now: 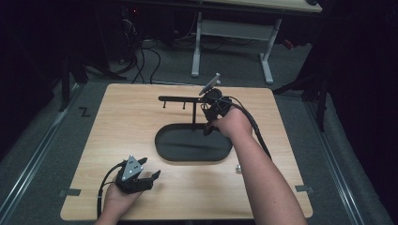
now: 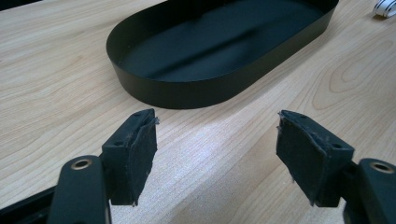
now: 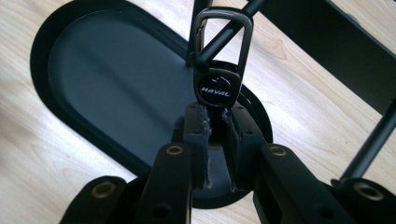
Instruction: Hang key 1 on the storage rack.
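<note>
A black key fob [image 3: 216, 86] marked HAVAL, with a dark metal carabiner [image 3: 223, 11] on top, is pinched at its lower end by my right gripper [image 3: 215, 114]. A thin black rod [image 3: 219, 39] of the stand runs through the carabiner's loop. In the high view my right gripper [image 1: 210, 107] is at the right end of the stand's crossbar [image 1: 180, 99], above the black oval tray [image 1: 162, 145]. My left gripper [image 1: 150, 168] rests near the table's front left, open, with bare wood between its pads [image 2: 137, 149]; the tray [image 2: 187, 93] lies ahead of it.
A small white and silver object [image 1: 238, 168] lies on the wooden table [image 1: 117, 122] right of the tray, by my right forearm; it also appears as a white object [image 2: 385, 8]. The crossbar carries small hooks [image 1: 164, 105]. A desk frame [image 1: 197, 42] stands beyond the table.
</note>
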`<state>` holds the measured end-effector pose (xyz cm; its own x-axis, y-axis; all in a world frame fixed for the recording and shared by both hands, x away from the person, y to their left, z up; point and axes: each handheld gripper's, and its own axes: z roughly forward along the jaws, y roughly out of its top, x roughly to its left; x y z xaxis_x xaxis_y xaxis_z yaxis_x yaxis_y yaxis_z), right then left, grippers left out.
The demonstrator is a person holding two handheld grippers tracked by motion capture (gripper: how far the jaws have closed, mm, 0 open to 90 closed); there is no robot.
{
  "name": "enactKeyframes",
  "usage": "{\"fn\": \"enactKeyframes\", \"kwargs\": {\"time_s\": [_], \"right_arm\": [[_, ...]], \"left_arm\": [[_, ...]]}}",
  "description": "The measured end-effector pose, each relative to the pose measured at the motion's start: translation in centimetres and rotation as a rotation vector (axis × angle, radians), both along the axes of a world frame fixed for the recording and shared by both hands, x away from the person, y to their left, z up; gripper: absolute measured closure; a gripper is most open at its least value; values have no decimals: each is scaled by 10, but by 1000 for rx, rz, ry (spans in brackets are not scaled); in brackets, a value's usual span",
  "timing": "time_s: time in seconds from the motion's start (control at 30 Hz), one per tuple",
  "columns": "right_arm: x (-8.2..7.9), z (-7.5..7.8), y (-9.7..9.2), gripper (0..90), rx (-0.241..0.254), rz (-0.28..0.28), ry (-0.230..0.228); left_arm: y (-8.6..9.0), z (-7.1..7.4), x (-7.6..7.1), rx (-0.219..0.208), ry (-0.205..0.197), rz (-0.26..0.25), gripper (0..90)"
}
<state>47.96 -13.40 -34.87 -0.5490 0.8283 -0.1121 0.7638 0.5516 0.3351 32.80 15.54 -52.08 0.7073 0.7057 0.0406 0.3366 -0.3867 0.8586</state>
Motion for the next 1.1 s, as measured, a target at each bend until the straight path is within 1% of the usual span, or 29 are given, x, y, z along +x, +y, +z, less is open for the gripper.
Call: {"fn": "enactKeyframes", "kwargs": {"time_s": [0.1,0.2,0.3,0.33,0.4,0.47,0.57,0.83,0.9,1.07,1.1], "right_arm": [[2,-3,0,799,-1,7,-9],[3,-5,1,796,-4,-1,-11],[4,-6,1,793,-10,4,-13],[4,-7,1,791,-6,-8,-9],[4,-7,1,786,-7,-4,-17],[4,-7,1,774,7,-14,-26],[4,-6,-1,747,8,-3,-27],[-9,-6,-6,696,21,7,-16],[-13,-5,-9,685,20,3,-8],[-25,-3,-16,648,22,13,-3],[-28,-2,-18,640,27,4,1]], "left_arm": [[0,0,0,0,0,-1,294],[0,0,0,3,0,-1,295],[0,0,0,4,-1,-1,295],[0,0,0,6,2,-3,295],[0,0,0,6,0,-1,294],[0,0,0,7,-1,-2,295],[-1,-1,0,8,-4,-2,295],[-2,-1,0,12,0,-8,295],[-3,-1,0,11,-2,-7,295],[-3,-2,1,14,1,-11,295],[-4,-2,1,14,1,-10,295]]}}
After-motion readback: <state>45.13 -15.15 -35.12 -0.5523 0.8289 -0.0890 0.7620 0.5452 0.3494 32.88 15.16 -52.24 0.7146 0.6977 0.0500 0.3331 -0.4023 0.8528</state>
